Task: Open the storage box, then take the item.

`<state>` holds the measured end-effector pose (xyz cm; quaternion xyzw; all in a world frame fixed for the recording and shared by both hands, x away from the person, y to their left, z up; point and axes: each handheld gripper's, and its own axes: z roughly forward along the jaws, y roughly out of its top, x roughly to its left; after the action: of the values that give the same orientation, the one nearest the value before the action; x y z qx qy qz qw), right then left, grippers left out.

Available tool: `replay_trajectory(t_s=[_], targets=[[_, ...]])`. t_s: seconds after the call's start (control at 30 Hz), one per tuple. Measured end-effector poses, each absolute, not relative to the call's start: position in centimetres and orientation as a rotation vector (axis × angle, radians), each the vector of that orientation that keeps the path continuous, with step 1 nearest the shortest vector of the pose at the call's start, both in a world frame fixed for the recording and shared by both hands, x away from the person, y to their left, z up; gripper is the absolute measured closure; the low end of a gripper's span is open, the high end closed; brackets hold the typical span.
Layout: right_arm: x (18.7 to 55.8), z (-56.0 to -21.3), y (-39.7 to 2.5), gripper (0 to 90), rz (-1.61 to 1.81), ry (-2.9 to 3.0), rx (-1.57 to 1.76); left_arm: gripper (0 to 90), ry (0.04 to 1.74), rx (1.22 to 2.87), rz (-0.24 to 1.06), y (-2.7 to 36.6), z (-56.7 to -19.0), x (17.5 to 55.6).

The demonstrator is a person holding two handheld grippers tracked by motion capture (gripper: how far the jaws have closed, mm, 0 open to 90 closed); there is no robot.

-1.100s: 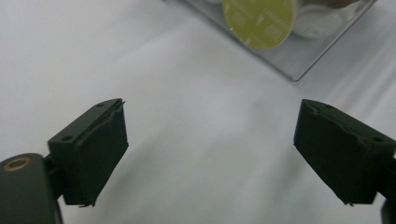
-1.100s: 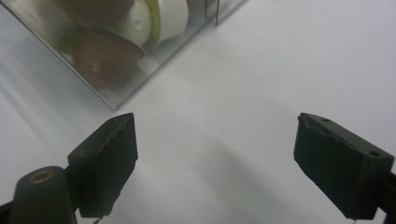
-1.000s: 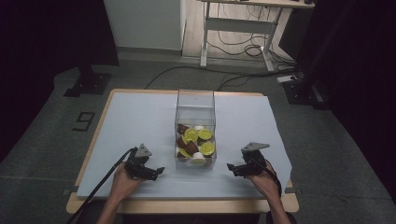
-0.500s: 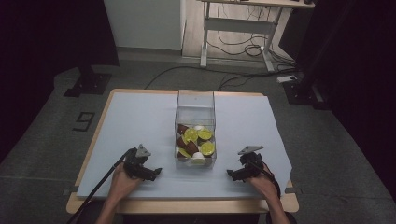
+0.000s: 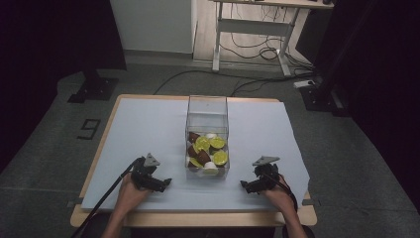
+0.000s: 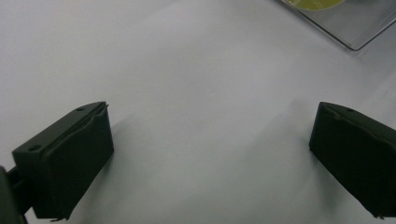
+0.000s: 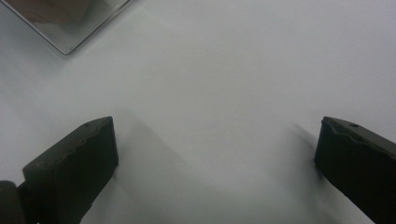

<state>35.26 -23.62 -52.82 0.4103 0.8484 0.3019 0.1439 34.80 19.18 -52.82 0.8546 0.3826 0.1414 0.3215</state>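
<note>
A clear box [image 5: 207, 136] stands in the middle of the tabletop [image 5: 138, 124], which has a white sheet on it. Inside the box, at its near end, lie green and brown fruit pieces [image 5: 205, 148] and a few white bits. The far end of the box is bare.

The left gripper [image 5: 166, 182] rests low on the sheet, near and to the left of the box. A hand [image 5: 130, 193] holds it, and a black cable [image 5: 106, 196] trails off the near edge. Its jaws are wide open with nothing between them, just white sheet. In the left gripper view a corner of the box [image 6: 345, 23] sits far off at the top right.

The right gripper [image 5: 243, 184] rests near and to the right of the box, held by the other hand [image 5: 278, 196]. Its jaws are wide open too, with nothing in them. In the right gripper view a corner of the box [image 7: 70, 23] sits at the top left.

Nothing stands between the grippers and the box. Past the tabletop, on the floor [image 5: 59, 148], there are a desk frame [image 5: 252, 29], cables [image 5: 247, 52] and a black stand [image 5: 91, 87].
</note>
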Motion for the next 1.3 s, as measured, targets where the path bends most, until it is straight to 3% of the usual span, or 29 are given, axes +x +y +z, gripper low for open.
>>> replay_trajectory(t_s=[0.5,1.3], targets=[[35.4,-52.3,-23.7,0.0,0.859,2.451,1.194,0.0,1.005,2.244,0.370,19.2,-52.8,34.8],[34.6,-48.5,-21.5,0.0,1.061,2.421,1.117,0.0,1.004,2.246,0.369,19.2,-52.8,34.8]])
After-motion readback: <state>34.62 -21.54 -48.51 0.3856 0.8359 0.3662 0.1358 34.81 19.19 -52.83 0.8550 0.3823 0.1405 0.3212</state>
